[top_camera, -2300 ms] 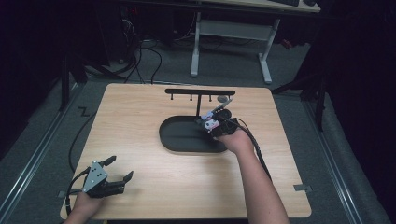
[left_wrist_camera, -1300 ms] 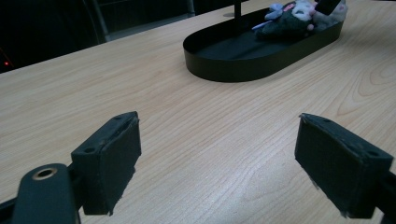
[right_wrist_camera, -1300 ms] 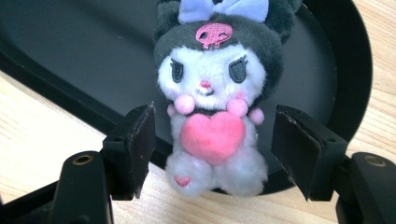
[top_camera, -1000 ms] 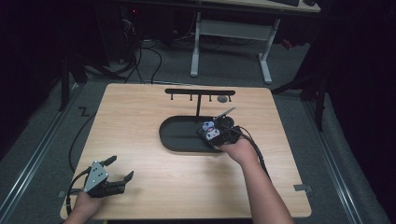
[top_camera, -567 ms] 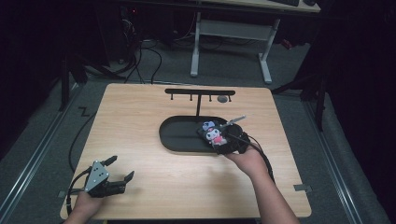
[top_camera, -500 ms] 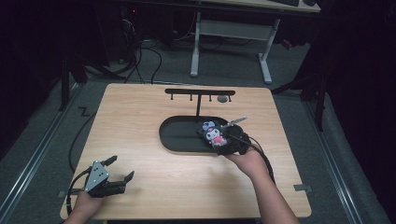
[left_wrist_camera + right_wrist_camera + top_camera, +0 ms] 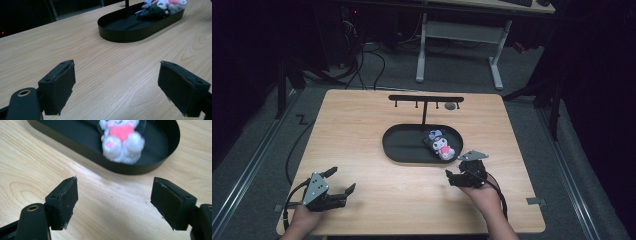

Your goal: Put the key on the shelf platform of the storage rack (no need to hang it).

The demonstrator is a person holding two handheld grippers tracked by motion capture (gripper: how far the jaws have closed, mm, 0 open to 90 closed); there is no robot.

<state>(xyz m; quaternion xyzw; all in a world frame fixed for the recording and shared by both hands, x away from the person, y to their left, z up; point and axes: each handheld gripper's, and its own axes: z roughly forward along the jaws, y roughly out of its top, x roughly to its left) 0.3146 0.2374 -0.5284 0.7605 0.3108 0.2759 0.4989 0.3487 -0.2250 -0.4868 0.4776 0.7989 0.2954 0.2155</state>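
Plush toy (image 7: 442, 145), small with a pink belly and dark ears, lies in the right end of the black oval tray (image 7: 402, 150) at the middle of the table (image 7: 362, 115). Nothing else is in the tray that I can make out; its left half is bare. A thin post rises from the tray's back edge and carries a black rack (image 7: 426, 98) with little hooks, and a small round thing hangs or sits near the rack's right end, too small to tell.

From the right gripper (image 7: 460, 176) the toy lies straight ahead and slightly left, just over the tray's near wall. In the right gripper view the toy (image 7: 122, 140) sits beyond the wall, with its feet toward the camera and its long axis running roughly away from the jaws. Those jaws stand wide apart and hold nothing, over bare wood just outside the tray.

The left gripper (image 7: 332, 192) rests at the near left corner of the table, well apart from the tray, jaws also spread and empty. The right hand is plainly the nearer one, so I judge any reach for the toy would fall to it.
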